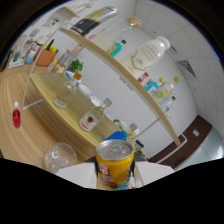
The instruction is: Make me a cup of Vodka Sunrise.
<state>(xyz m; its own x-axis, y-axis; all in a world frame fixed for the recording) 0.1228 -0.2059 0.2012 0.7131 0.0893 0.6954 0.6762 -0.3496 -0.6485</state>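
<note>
I am gripping the orange can (115, 164) between both fingers of my tool (115, 176), closed on it and tilting everything; the glass (60, 156) is waiting at nine o'clock on the tabletop (20, 145), likely for pouring.

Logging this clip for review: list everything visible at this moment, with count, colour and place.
Can: one, yellow-orange with silver top, unopened tab visible, between the gripper fingers.
Glass: one, clear, on the wooden table beside the can.
Clear bottle: one, red-labelled, on the table beyond the can.
Small red bottle: one, farther off on the table.
Wooden table: one, light wood.
Shelf: one, wooden, carrying assorted bottles, too small to count.
Gripper: one, white fingers, pressed on the can's sides.
</note>
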